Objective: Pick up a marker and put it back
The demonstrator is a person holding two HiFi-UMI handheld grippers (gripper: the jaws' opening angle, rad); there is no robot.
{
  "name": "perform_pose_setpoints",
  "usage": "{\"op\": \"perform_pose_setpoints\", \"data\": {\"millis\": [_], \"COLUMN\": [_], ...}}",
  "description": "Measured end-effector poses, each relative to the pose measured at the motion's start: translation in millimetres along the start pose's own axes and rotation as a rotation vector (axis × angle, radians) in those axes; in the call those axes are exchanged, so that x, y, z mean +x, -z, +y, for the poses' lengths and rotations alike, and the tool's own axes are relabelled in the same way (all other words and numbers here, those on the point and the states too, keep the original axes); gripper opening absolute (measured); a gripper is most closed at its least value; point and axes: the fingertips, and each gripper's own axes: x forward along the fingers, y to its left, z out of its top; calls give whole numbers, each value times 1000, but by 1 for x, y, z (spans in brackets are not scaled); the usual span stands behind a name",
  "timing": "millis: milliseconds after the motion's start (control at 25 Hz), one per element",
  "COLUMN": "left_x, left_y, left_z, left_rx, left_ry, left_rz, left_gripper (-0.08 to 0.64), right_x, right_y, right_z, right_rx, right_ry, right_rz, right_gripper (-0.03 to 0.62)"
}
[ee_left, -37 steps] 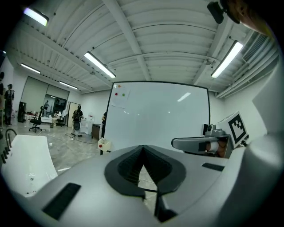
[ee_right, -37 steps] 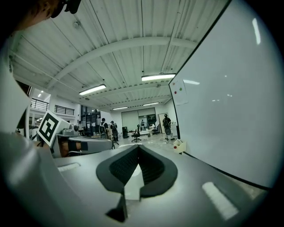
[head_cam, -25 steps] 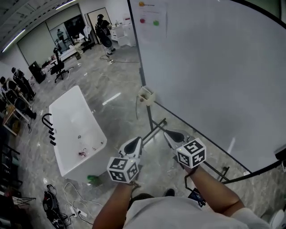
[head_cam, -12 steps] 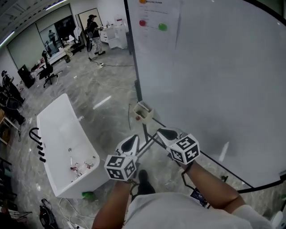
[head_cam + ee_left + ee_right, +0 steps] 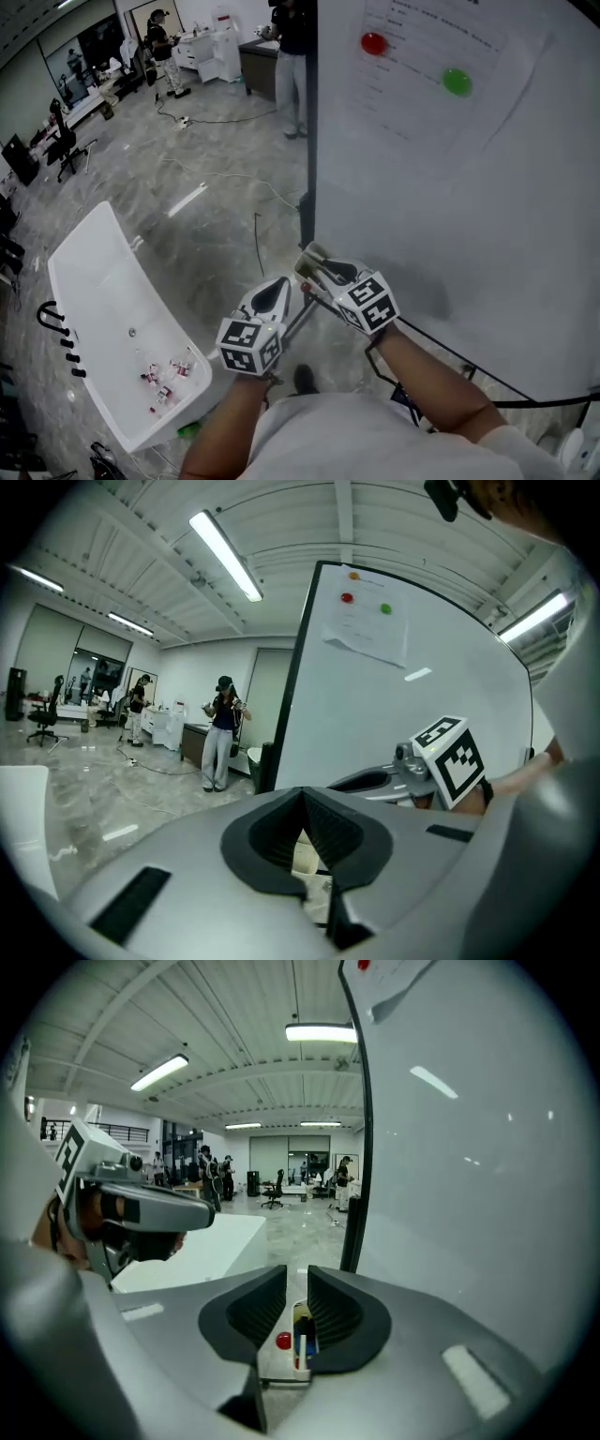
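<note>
1. The markers (image 5: 300, 1340) (blue and red show) sit in a small tray (image 5: 272, 1361) at the whiteboard's (image 5: 469, 216) lower corner.
2. The right tool (image 5: 297, 1277) hovers just over that tray, jaws slightly parted, gripping nothing.
3. The left tool (image 5: 303, 797) is close beside it, jaws pressed together, empty.
4. A white bathtub (image 5: 94, 300) stands on the floor, well to the left.

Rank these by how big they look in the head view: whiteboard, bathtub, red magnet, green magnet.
1. Large white whiteboard
2. Long white bathtub
3. Round red magnet and round green magnet: about alike, so unranked.
</note>
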Motion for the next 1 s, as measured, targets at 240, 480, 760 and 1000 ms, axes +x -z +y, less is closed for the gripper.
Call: {"op": "perform_pose_setpoints", "data": {"millis": [240,480,760,1000], "left_x": [42,66,74,70], "left_y": [-3,5,20,21], "left_z": [53,82,98,108], "left_rx": [-32,-66,-98,-103], "left_ry": [48,87,104,93], "left_rz": [30,57,83,86], "left_gripper": [2,2,2,2], "right_x": [80,123,146,147], "right_y": [17,45,64,64], "right_z": [-30,-49,-60,-60], "right_rx": [-132,-122,-174,-234], "right_ry": [67,83,117,146], "right_rz": [154,276,347,348], "right_gripper": [50,51,57,64]}}
